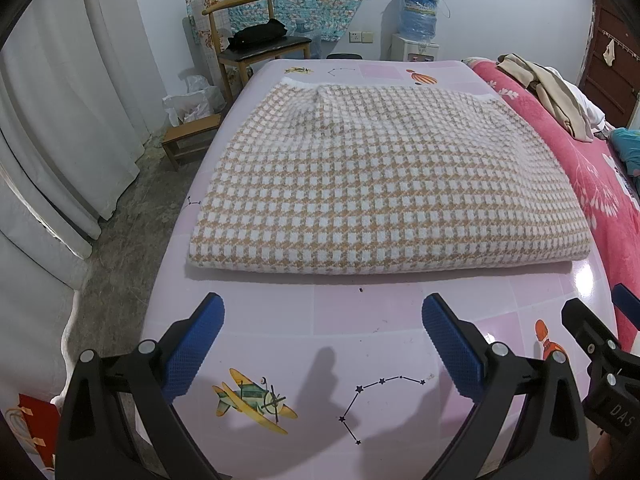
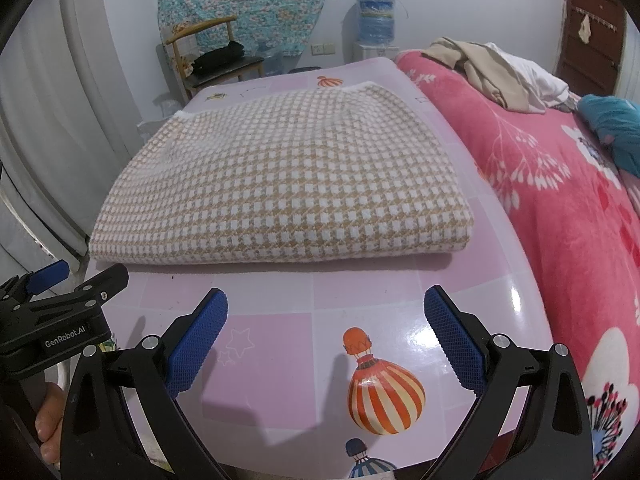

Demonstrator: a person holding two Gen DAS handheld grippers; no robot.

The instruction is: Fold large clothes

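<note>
A folded tan-and-white houndstooth garment [image 1: 372,184] lies flat on the pink patterned table [image 1: 352,312]; it also shows in the right wrist view [image 2: 288,184]. My left gripper [image 1: 323,312] is open and empty, hovering over the table just short of the garment's near edge. My right gripper [image 2: 326,304] is open and empty, also just short of that edge, toward the garment's right side. The right gripper shows at the right edge of the left wrist view [image 1: 608,320]. The left gripper shows at the left of the right wrist view [image 2: 60,284].
A bed with a pink floral blanket [image 2: 560,200] borders the table on the right, with beige and white clothes [image 2: 492,72] and a teal item [image 2: 616,128] on it. A wooden chair [image 1: 256,48], a low stool [image 1: 188,140], a water dispenser [image 1: 416,24] and white curtains [image 1: 60,120] stand beyond and left.
</note>
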